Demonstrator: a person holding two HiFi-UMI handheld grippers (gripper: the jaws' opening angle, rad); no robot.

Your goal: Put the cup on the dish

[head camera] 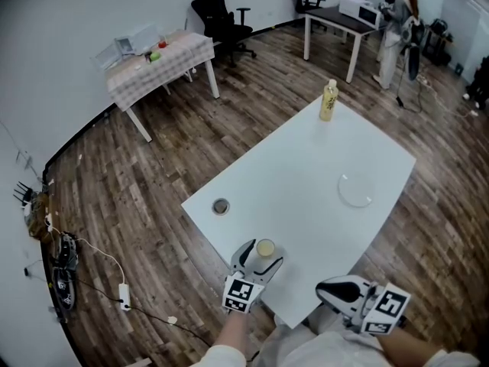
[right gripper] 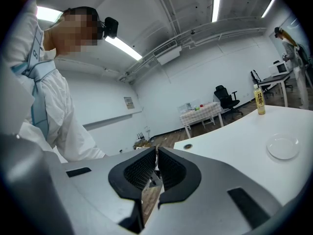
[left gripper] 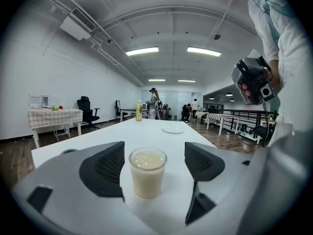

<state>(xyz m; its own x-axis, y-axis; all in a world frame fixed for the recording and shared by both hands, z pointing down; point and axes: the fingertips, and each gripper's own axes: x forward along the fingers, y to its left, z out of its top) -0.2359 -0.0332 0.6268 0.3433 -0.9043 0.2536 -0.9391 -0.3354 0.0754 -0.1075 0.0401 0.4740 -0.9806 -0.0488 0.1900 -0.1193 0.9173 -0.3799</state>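
On the white table (head camera: 306, 167), well short of the dish (head camera: 355, 190), the left gripper's (left gripper: 152, 161) open jaws flanked the full cup (left gripper: 147, 176) untouched, so a centred, gentle squeeze seemed wise against spilling; the right gripper's (right gripper: 157, 166) jaws were closed on nothing.

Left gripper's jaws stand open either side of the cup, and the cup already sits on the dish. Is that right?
Not quite. The left gripper is open either side of the cup, but the cup stands on the bare white table, not on the dish. The head view shows the dish empty, farther along the table.
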